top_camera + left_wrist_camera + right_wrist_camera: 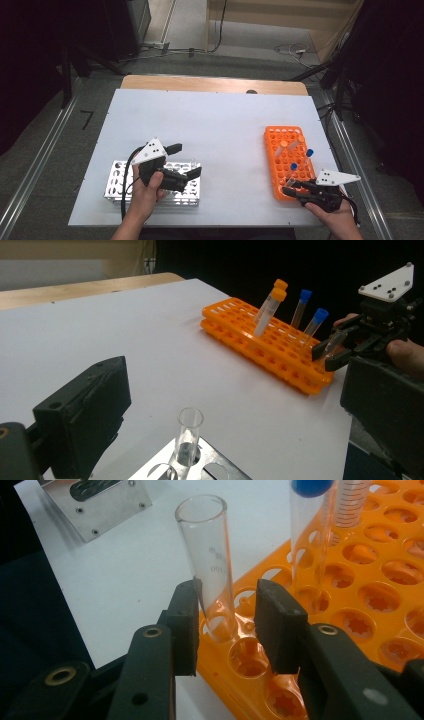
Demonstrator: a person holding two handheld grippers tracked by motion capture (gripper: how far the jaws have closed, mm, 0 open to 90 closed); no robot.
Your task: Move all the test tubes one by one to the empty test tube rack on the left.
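Observation:
An orange tube rack lies at the table's right. At its near corner stands an uncapped clear glass tube, tilted in a hole. My right gripper has its jaws on either side of this tube: one pad touches the glass, and a gap shows at the other. At the left a metal rack holds one uncapped clear tube upright. Above it my left gripper is open, with its jaws wide on either side of the tube and apart from it.
The orange rack also holds two orange-capped tubes and two blue-capped tubes, all leaning. The nearer blue-capped tube stands just behind the right gripper's jaws. White table surface stretches between the two racks.

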